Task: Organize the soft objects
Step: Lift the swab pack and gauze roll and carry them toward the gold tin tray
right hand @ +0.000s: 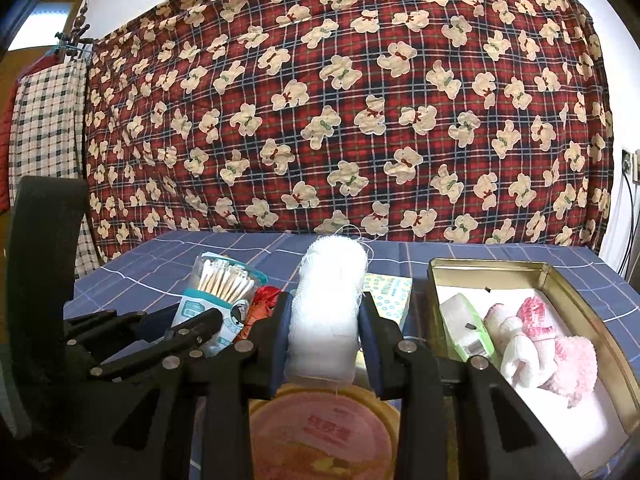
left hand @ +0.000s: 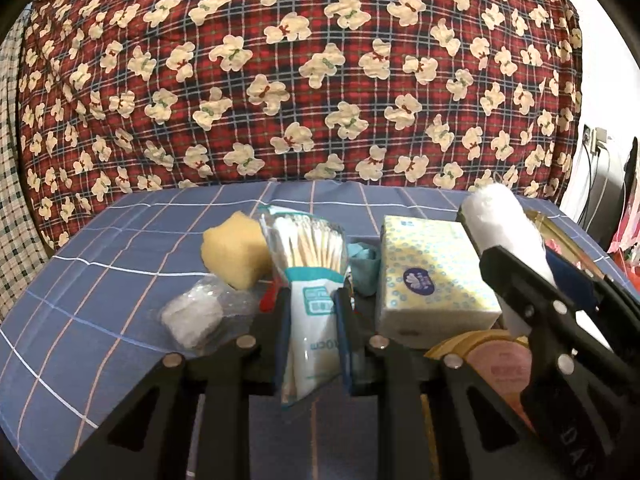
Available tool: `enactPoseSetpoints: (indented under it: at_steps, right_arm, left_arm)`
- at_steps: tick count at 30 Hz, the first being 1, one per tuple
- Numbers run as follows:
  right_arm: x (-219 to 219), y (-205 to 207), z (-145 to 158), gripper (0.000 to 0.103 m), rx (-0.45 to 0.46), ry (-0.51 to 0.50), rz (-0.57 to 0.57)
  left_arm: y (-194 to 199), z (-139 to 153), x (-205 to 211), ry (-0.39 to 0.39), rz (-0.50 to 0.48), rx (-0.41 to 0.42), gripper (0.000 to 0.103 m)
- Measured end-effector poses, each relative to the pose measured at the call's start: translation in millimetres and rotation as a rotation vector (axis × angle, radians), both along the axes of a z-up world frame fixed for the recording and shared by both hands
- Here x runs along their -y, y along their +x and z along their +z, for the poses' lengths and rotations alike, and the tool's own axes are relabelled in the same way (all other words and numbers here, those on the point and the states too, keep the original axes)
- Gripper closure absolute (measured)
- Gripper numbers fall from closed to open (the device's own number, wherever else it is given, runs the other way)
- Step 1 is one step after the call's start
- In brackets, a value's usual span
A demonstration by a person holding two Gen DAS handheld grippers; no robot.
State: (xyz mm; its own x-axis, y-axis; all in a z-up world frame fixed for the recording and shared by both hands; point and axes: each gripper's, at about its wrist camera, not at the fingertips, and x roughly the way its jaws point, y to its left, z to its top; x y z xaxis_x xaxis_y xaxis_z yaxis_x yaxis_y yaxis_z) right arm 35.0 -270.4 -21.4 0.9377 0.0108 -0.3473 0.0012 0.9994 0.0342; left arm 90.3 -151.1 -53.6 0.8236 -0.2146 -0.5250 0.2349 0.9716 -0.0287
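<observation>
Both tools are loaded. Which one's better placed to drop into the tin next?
Right, probably. The right tool grips the gauze roll with the open tin just to its right. The left tool holds the swab pack farther from it.

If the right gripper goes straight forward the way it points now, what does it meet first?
Probably the tissue pack, lying just beyond the gauze roll that the right gripper holds; depth is unclear, so it might pass above it.

left wrist: low, near tablecloth (left hand: 100,280) | right wrist: same | shared: swab pack (left hand: 308,280)
</observation>
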Motion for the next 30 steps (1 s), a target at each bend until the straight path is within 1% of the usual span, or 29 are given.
enactPoseSetpoints:
  at_steps: [8,15,23,30]
  right_arm:
    - [4.6,-2.0,0.3,0.068,0.003,0.011,-0.003]
    - [10.0,-1.1,-0.4,0.068,-0.002,0.024,-0.014]
    - [10.6,-1.0,-0.6,0.068,-0.001,0.026,-0.016]
    - [13.6,-7.6,0.0,0.068,0.037,0.018,-0.005]
  left_arm:
    - [-1.0,1.4,3.7,-0.003,-0.005,0.006,0.084]
    - [3.0,1.2,10.7,-0.013,-0.023,-0.016,0.084]
    - [3.4,0.3,13.6,-0.016,-0.030,-0.020,0.084]
    - [1.6,3.3,14.9,-0.019,-0.026,-0.013,0.084]
